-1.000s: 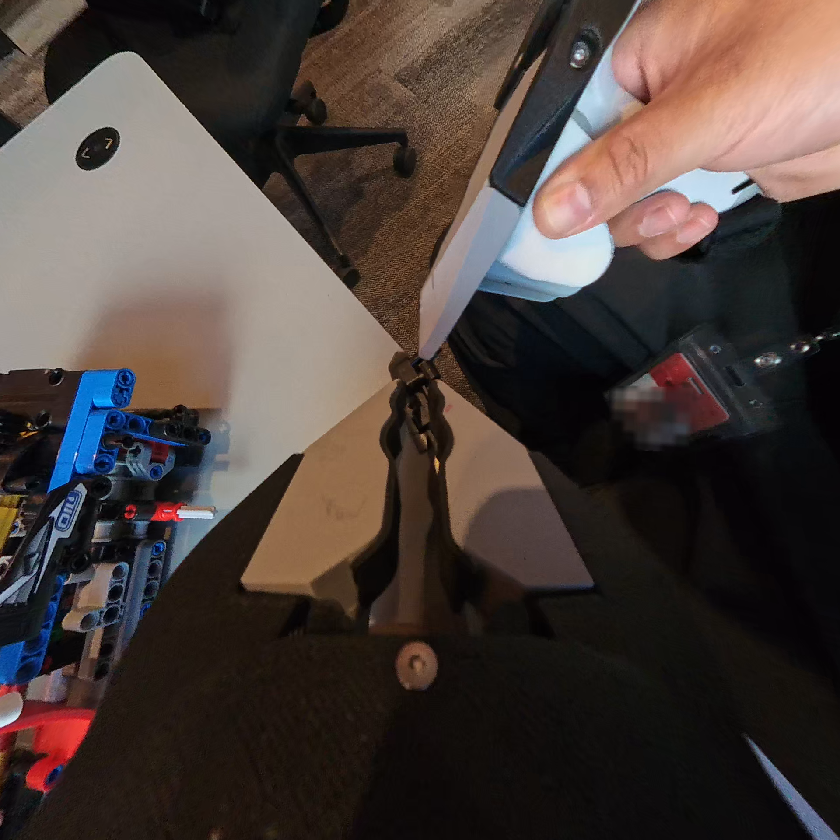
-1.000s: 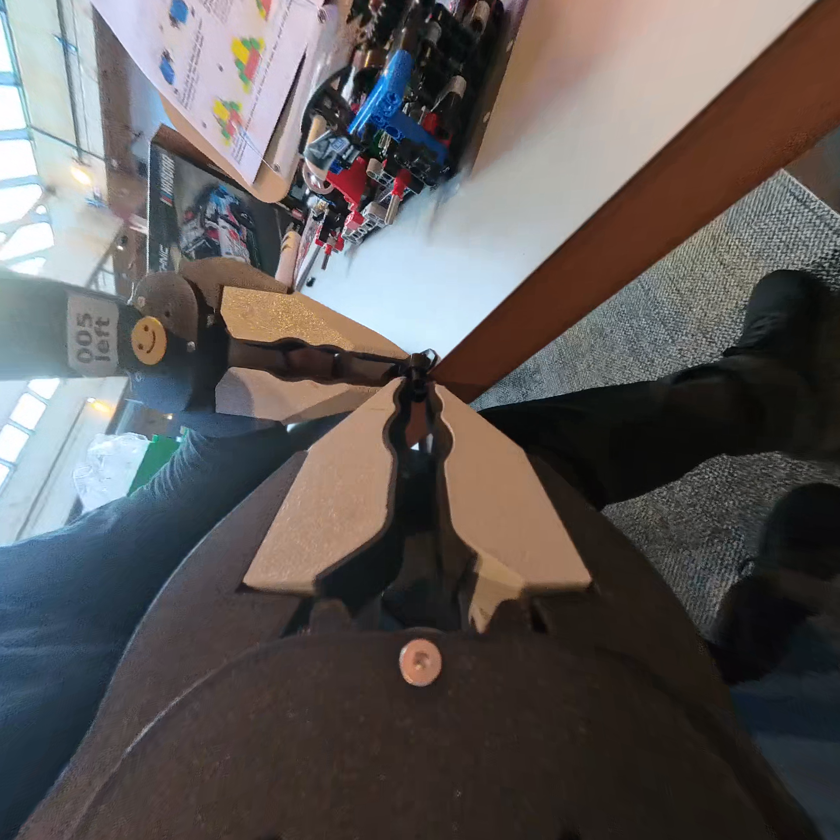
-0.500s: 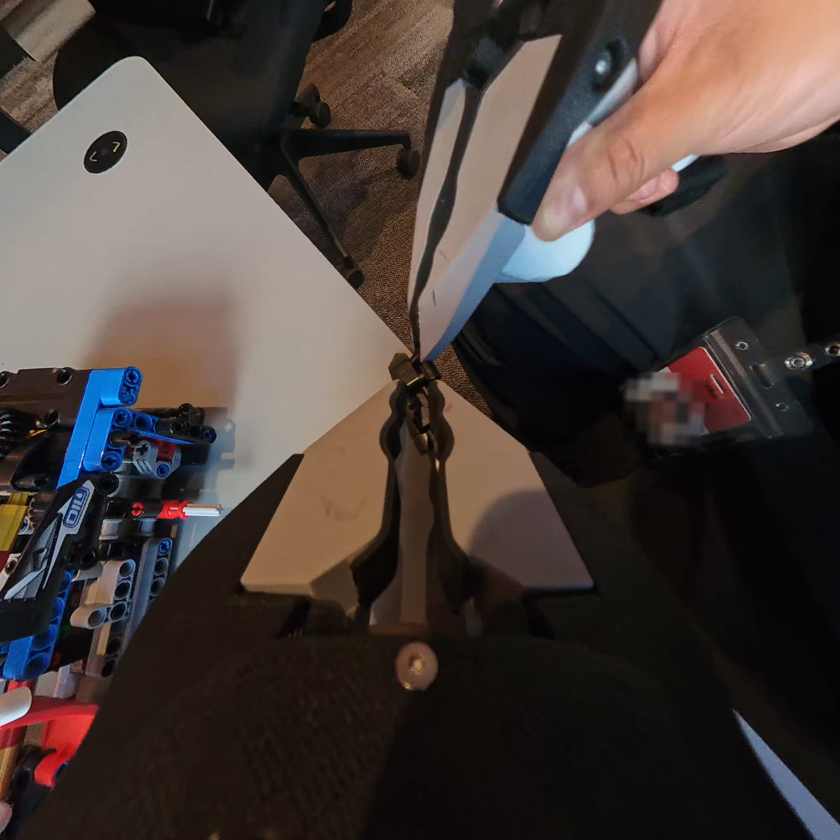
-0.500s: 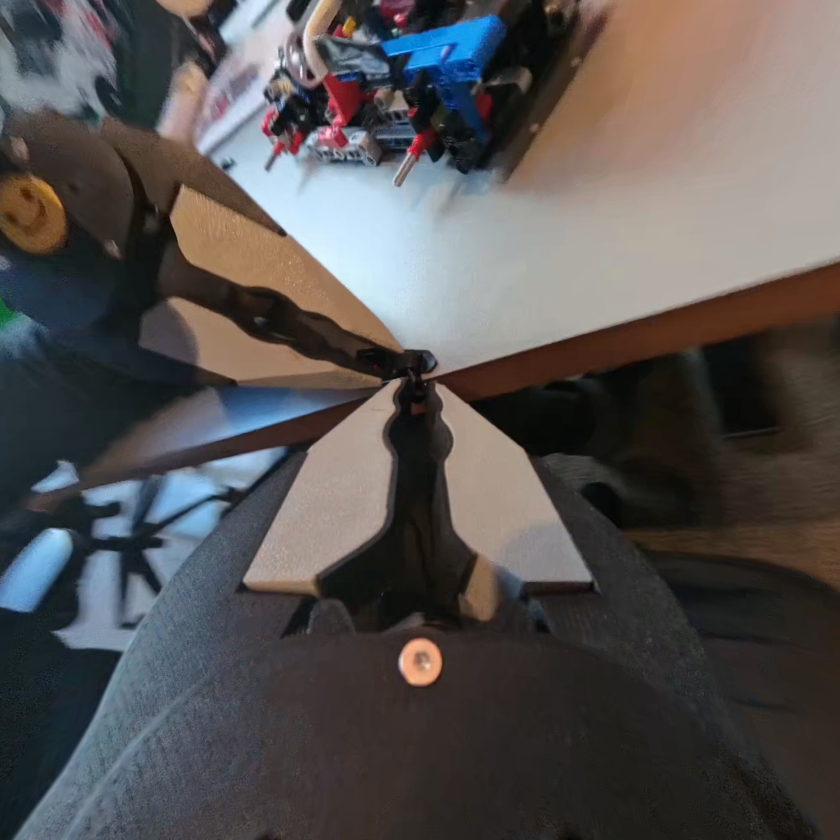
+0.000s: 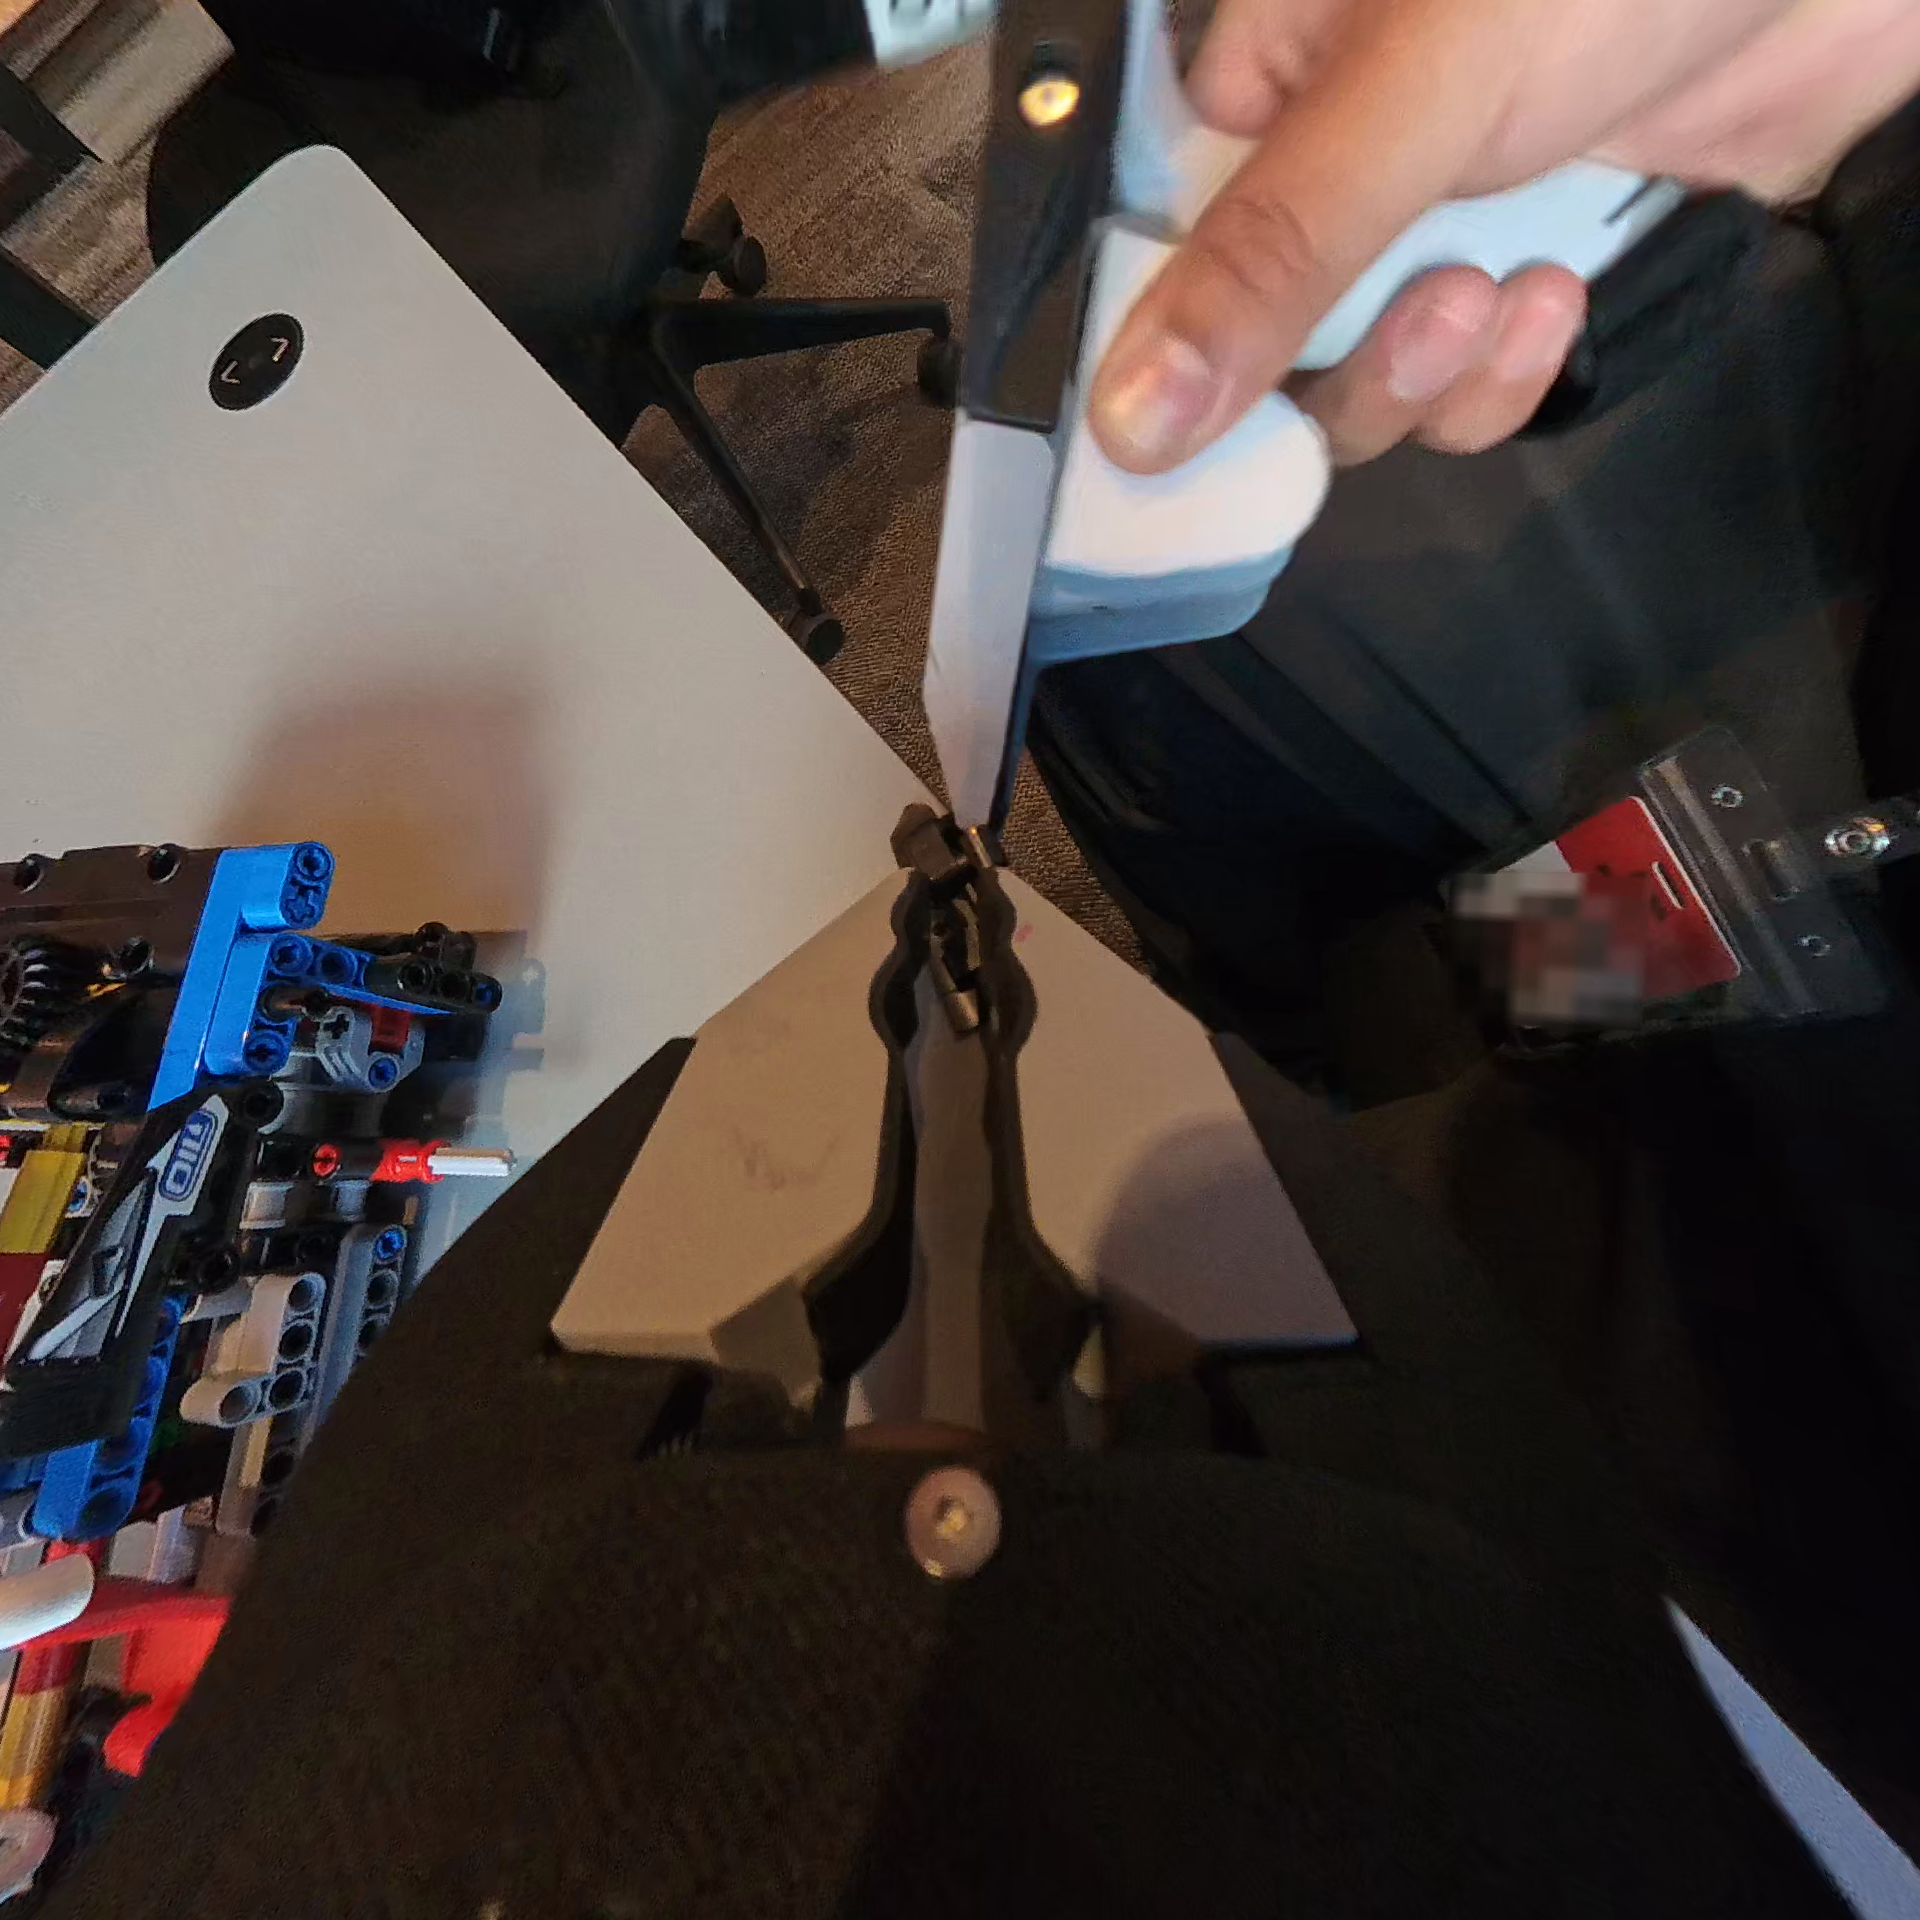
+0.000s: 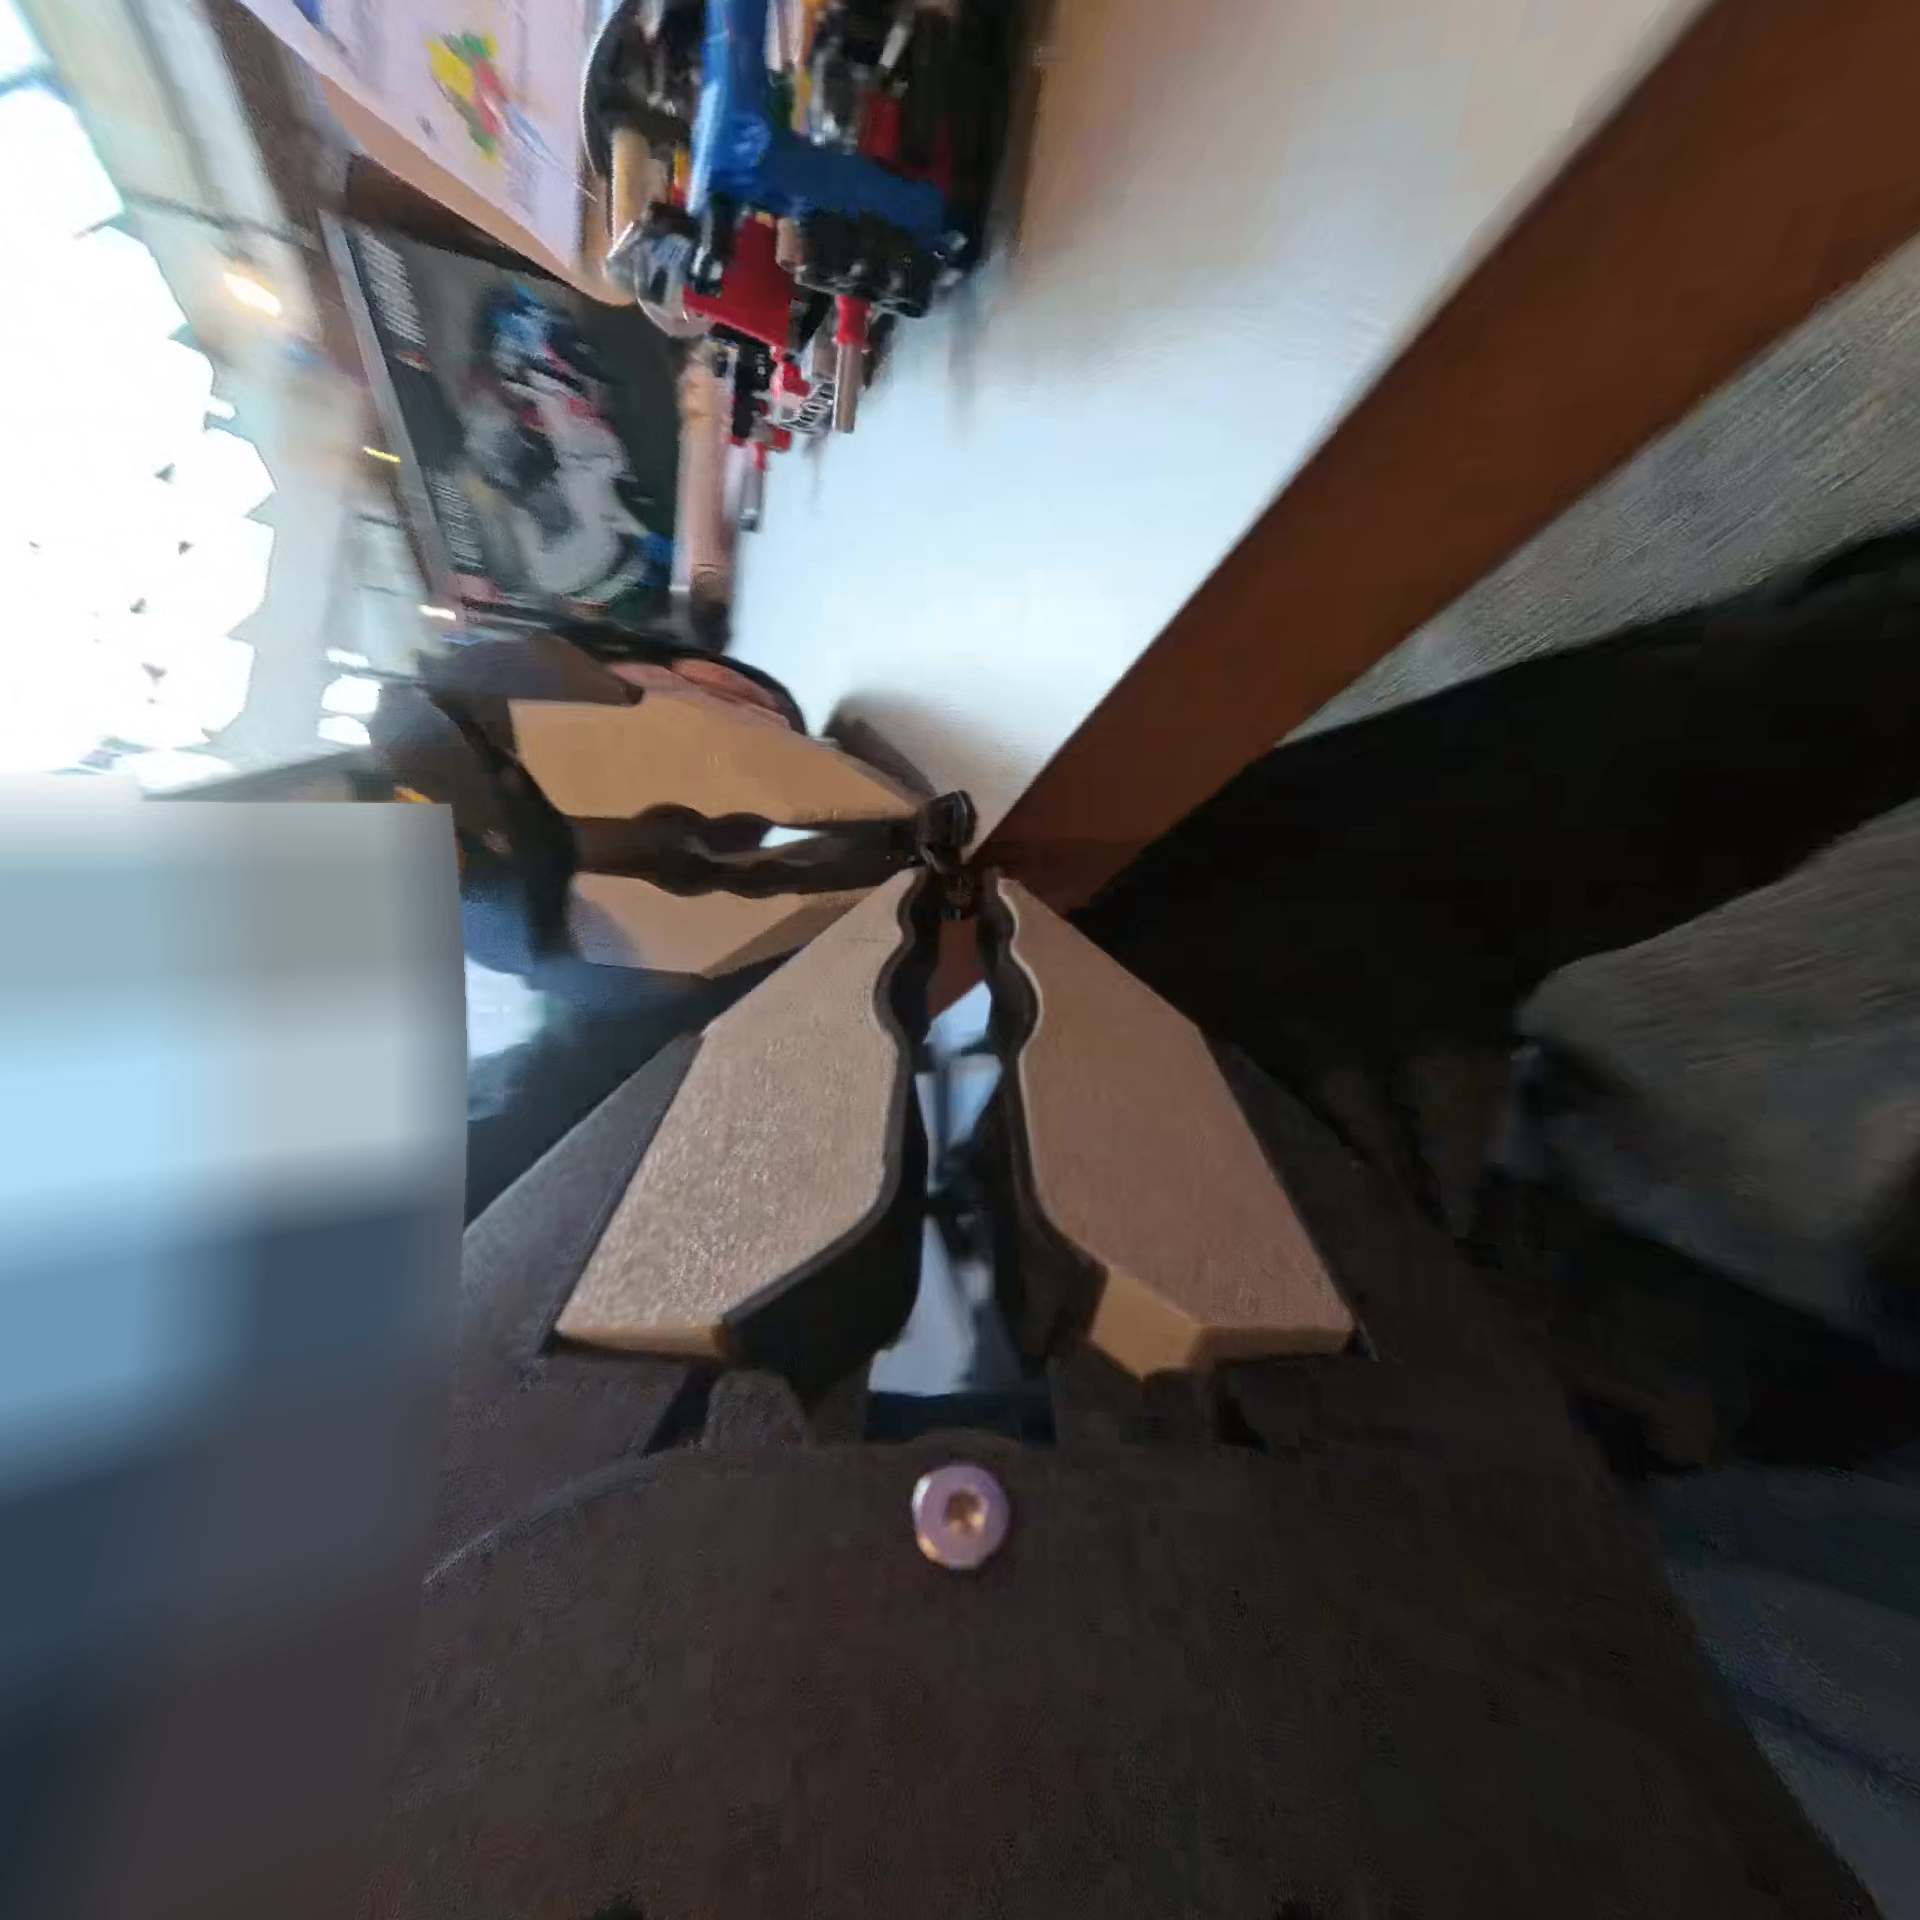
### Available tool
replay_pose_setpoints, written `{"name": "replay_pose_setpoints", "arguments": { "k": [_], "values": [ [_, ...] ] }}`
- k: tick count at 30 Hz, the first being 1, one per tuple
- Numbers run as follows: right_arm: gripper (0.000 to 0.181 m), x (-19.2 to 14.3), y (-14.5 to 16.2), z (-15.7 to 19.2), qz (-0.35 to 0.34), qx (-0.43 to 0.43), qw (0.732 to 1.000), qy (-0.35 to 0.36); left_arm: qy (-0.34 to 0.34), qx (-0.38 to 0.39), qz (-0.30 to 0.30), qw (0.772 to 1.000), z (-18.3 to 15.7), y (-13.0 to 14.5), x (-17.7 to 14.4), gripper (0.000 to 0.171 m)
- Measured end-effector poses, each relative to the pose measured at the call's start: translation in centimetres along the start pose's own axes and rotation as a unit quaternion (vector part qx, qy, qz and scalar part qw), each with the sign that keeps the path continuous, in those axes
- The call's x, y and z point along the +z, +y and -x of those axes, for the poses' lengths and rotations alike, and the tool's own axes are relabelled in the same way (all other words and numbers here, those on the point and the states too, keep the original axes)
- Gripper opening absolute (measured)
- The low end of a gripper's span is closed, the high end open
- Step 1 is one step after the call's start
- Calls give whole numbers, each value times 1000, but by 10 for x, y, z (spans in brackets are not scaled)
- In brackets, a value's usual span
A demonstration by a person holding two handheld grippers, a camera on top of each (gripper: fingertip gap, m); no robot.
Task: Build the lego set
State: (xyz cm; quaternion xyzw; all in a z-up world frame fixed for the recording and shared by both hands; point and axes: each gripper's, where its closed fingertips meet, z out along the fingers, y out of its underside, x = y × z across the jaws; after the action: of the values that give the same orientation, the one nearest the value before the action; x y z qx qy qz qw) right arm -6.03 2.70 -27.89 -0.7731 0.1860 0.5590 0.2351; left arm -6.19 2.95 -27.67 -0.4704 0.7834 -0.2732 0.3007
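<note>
Two grippers, left gripper (image 5: 951, 883) and right gripper (image 6: 954, 883), fingers pinching one small black piece (image 5: 940, 847); one lego model (image 5: 197, 1132)

Smooth matt white tabletop (image 5: 343, 644), and its edge (image 6: 1382, 499) shows brown like wood. The lego model (image 5: 208, 1122) gleams, glossy hard plastic in blue, red and black. Left claw (image 5: 951, 883) wears pale matt finger plates (image 5: 748, 1164), faintly scuffed; right claw (image 6: 956, 883) shows grainy, speckled ones (image 6: 769, 1143). A bright metal screw (image 5: 951, 1519) sits in coarse black housing. Rough woven carpet (image 5: 831, 197) below.
</note>
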Motion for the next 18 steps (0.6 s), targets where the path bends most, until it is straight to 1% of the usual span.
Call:
{"name": "replay_pose_setpoints", "arguments": {
  "k": [2, 5, 7, 9, 13, 16, 18],
  "values": [
    [4, 0, 1, 1, 32, 58, 997, -40, 1, 1, 0, 1000, 0, 0, 0, 7],
    [4, 0, 2, 1, 76, 94, 991, -53, -1, 6, -1, 1000, 0, 0, 0, 7],
    [4, 0, 2, 2, 94, 141, 983, -75, -4, 12, -1, 1000, 0, 0, 0, 7],
    [4, 1, 2, 2, 98, 179, 975, -91, -7, 16, -1, 1000, 0, 0, 0, 7],
    [2, 1, 2, 2, 95, 168, 979, -61, -9, 19, -1, 1000, 0, 0, 0, 8],
    [3, 2, 0, 1, 63, 147, 987, -34, -16, 25, 0, 1000, 2, 1, 0, 7],
    [2, 2, 0, 1, 46, 136, 989, -31, -13, 23, -1, 1000, 1, 1, 0, 7]
  ]
}}
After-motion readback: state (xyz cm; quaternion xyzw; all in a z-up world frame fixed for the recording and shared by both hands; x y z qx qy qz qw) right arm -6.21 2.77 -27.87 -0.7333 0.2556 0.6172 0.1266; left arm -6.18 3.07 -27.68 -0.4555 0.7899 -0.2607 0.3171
